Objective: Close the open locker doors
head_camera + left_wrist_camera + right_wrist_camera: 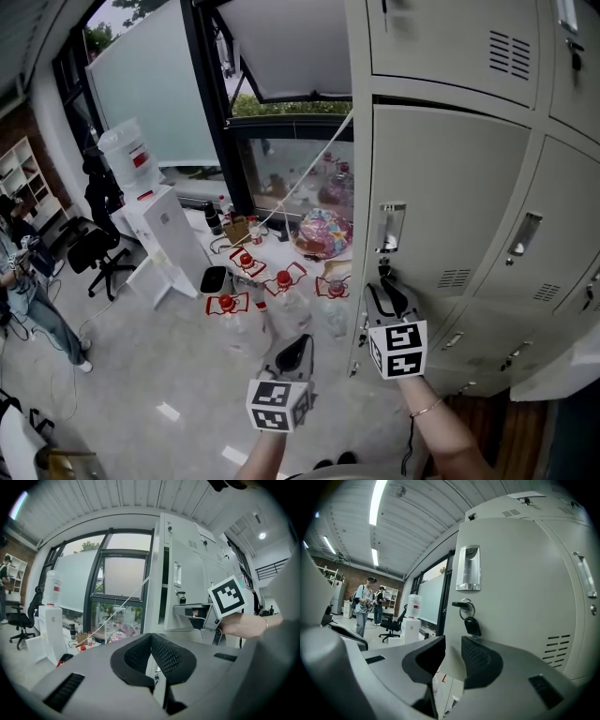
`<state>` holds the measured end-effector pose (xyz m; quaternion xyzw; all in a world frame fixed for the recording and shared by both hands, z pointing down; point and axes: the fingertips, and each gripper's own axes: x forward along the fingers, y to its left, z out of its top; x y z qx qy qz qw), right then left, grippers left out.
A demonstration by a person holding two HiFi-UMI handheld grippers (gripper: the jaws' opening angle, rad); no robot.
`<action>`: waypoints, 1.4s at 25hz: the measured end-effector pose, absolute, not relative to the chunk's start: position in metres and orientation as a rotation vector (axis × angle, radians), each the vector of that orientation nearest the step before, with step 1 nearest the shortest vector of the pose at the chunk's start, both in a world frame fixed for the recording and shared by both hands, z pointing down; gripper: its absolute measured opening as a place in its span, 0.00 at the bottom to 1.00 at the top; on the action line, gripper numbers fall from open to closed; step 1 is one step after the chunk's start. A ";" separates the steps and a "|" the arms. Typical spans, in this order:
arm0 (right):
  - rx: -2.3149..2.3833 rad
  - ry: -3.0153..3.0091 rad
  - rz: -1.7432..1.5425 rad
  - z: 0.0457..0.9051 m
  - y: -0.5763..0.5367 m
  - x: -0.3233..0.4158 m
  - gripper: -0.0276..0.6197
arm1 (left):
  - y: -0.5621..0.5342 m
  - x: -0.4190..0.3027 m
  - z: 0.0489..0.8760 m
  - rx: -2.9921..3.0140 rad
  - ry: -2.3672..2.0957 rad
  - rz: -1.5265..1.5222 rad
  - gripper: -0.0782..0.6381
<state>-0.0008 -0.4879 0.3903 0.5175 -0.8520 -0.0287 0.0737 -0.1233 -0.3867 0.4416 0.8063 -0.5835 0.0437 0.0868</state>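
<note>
A bank of grey lockers (469, 56) fills the right of the head view. The middle door (450, 197) stands slightly ajar, with a dark gap along its top and left edge (163, 581). It has a chrome recessed handle (468, 568) and a key with a black tag (471, 624) hanging in the lock. My right gripper (387, 292) is at this door's left edge just below the key, jaws a little apart with nothing between them (453, 645); whether it touches the door I cannot tell. My left gripper (298, 354) hangs lower left, shut and empty (151, 638).
Large water bottles with red caps (279, 298) stand on the floor left of the lockers. Behind them are a white water dispenser (155, 220), a black office chair (98, 255) and a window wall. A person (33, 305) stands at far left.
</note>
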 end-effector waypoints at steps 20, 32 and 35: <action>1.621 -2.433 -0.093 0.403 -0.553 0.008 0.18 | -0.413 -0.137 0.449 2.367 -1.746 0.130 0.14; 1.625 -2.421 -0.075 0.404 -0.553 0.013 0.17 | -0.408 -0.137 0.449 2.370 -1.744 0.132 0.14; 1.613 -2.451 -0.059 0.403 -0.541 0.010 0.17 | -0.403 -0.139 0.447 2.374 -1.748 0.128 0.14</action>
